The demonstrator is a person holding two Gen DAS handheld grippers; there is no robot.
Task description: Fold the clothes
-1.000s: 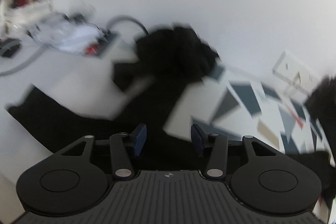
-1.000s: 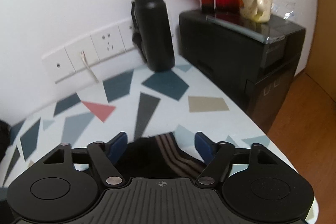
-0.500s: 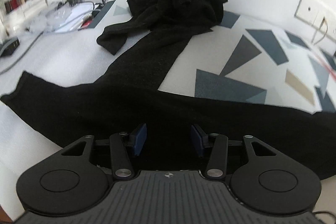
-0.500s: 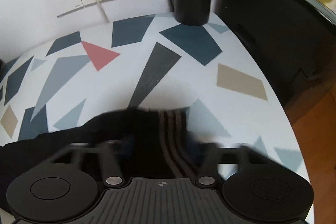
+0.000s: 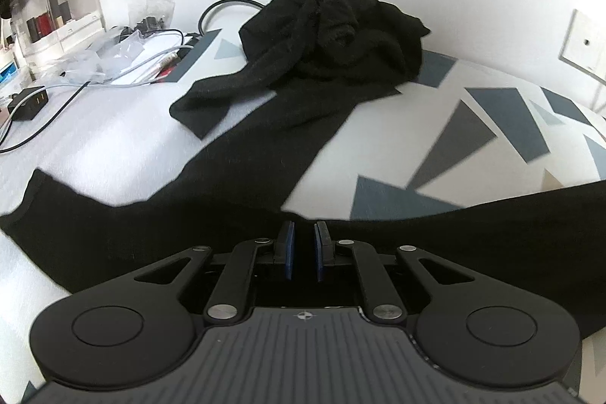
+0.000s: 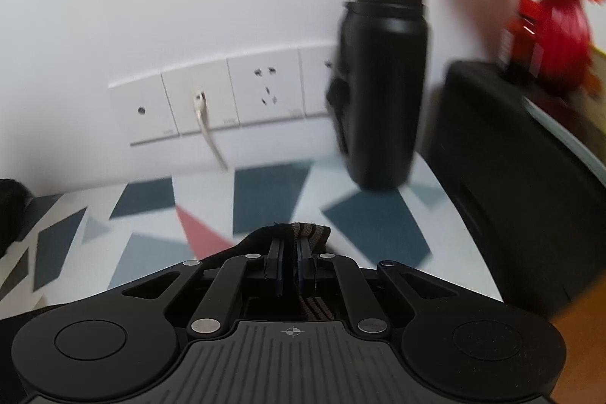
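Black garment [image 5: 235, 184] stretched across the table [image 5: 397, 146]; your left gripper [image 5: 303, 248] and right gripper [image 6: 289, 262] are both clamped on its edge. Lift evenly, keep it taut.

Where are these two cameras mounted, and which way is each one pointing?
Left wrist view: sits on the left tool, looking along its closed fingers across the table at a black garment and a crumpled black pile.
Right wrist view: sits on the right tool, facing the wall sockets and a black bottle; it pinches a striped cuff.
Shared: the patterned tabletop, the wall, dark clothing. No hand shows.
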